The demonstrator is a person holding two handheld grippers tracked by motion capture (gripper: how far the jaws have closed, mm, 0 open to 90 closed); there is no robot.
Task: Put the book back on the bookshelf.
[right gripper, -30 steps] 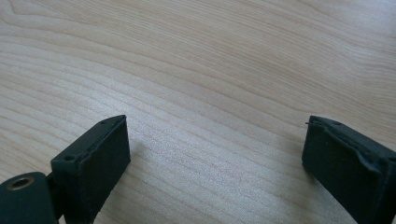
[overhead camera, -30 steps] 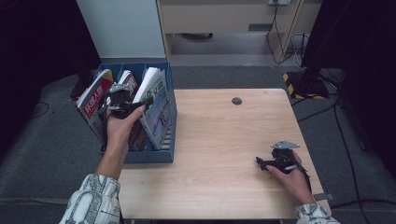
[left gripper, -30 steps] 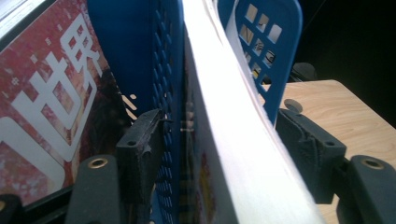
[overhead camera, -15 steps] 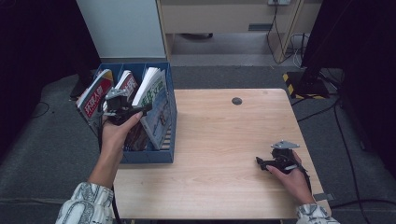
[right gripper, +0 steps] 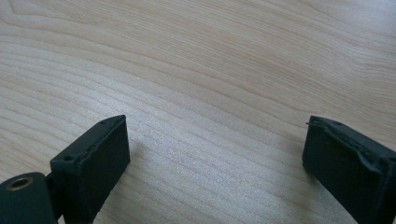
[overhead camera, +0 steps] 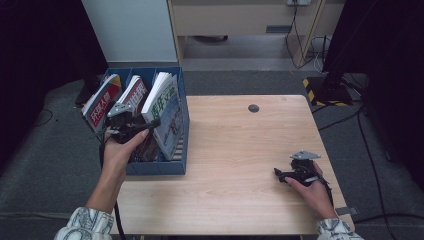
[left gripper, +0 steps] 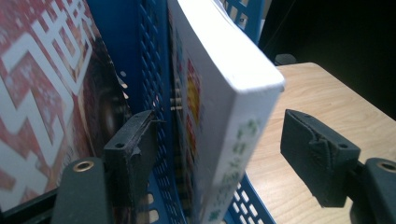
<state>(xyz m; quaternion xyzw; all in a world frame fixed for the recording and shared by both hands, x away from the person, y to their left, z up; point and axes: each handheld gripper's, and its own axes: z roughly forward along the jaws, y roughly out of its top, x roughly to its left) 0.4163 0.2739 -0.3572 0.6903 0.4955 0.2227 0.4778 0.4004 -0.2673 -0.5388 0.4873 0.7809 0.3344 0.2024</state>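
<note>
A blue file box stands at the table's left edge with three compartments. It holds a red magazine, a middle magazine and a thick white book. My left gripper reaches into the box from the left. In the left gripper view its jaws have just been opening; the white book and a blue mesh divider stand between them, with a gap beside the right pad. My right gripper rests on the table at the front right, open, with bare wood between its jaws.
The wooden table has a round cable hole near its far edge. A pale cabinet stands behind the box. Cables and a yellow-black striped base lie on the floor at the right.
My left hand has slid its gripper to the left and a little toward the near side along the box. The right hand and gripper have kept still.
</note>
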